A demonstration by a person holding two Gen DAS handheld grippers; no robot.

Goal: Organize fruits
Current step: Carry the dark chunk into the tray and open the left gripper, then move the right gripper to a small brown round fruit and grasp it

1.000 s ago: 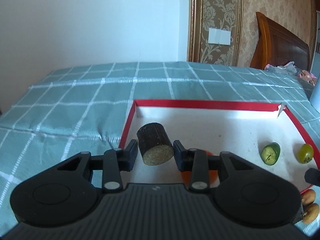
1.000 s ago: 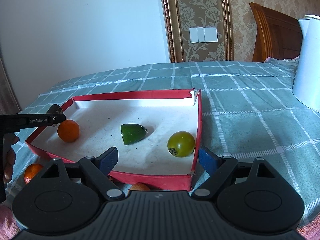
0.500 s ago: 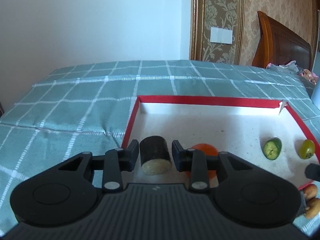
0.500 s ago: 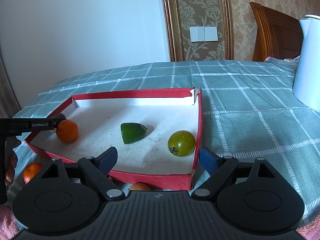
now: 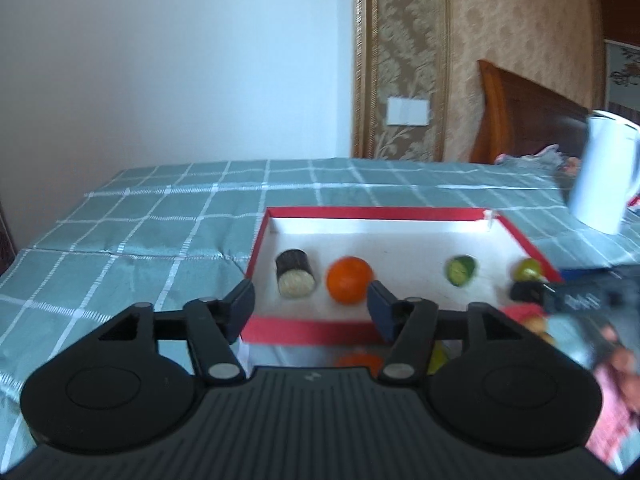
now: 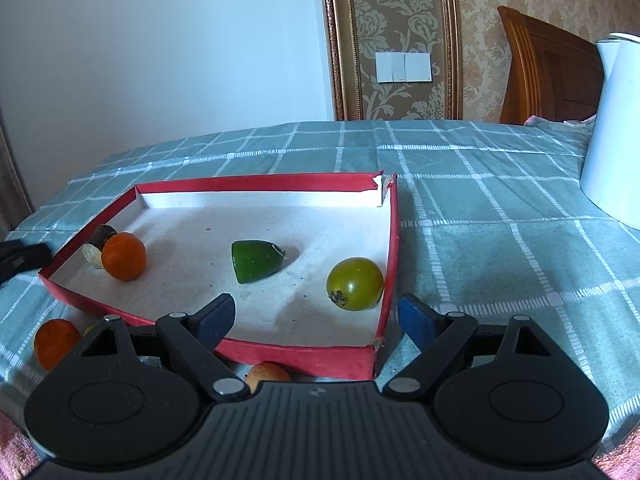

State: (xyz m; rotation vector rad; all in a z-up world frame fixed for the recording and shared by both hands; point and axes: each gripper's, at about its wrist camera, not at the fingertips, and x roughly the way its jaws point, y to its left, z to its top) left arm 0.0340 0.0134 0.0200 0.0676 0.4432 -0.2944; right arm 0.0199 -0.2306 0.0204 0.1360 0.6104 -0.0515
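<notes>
1. Left wrist view: the left gripper (image 5: 311, 301) hangs just short of the tray's near wall with its jaws spread wide and nothing between them; the red-walled, white-floored cardboard tray (image 5: 312, 330) lies on a teal checked cloth (image 5: 132, 240); in its near left corner lies a dark, rough-skinned stub (image 5: 295, 278) with a pale cut face, just beside a smooth round orange (image 5: 349, 285); a cut green piece (image 5: 461, 270) and a green tomato (image 5: 528, 269) lie toward the right wall; this view is blurred, so fine texture is uncertain.

2. Right wrist view: the right gripper (image 6: 316, 320) is likewise wide open and empty, poised over the tray's near right corner; the glossy green tomato sits just ahead against the right wall; a second orange (image 6: 55, 342) and a tan fruit (image 6: 267, 374) lie on the cloth outside the tray.

3. Judgement: the placing step looks finished; next comes collecting an outside fruit, calling for a low approach and a gentle squeeze, since round skins roll.
</notes>
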